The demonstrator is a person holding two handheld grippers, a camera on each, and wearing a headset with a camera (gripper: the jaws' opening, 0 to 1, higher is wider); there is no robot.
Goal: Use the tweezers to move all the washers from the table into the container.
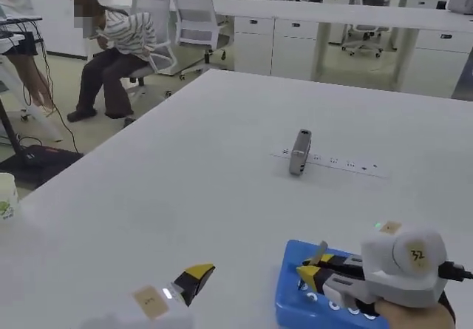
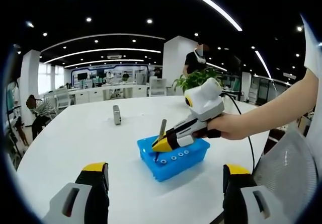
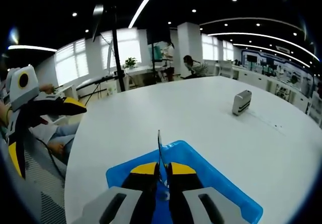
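Observation:
A blue container (image 1: 292,299) sits near the table's front edge, and several small white washers (image 2: 176,156) lie inside it. My right gripper (image 1: 307,273) hovers over the container, shut on thin metal tweezers (image 1: 319,253) that stick up between its jaws. In the right gripper view the tweezers (image 3: 159,148) stand between the closed yellow-tipped jaws above the container (image 3: 226,189). My left gripper (image 1: 196,276) is to the container's left, open and holding nothing; its own view shows its jaws far apart, facing the container (image 2: 151,166) and the right gripper (image 2: 160,146).
A small grey device (image 1: 299,151) stands upright mid-table beside a row of flush sockets (image 1: 340,163). A white cup (image 1: 6,196) is at the table's left edge. A person (image 1: 118,48) sits on a chair beyond the far left corner.

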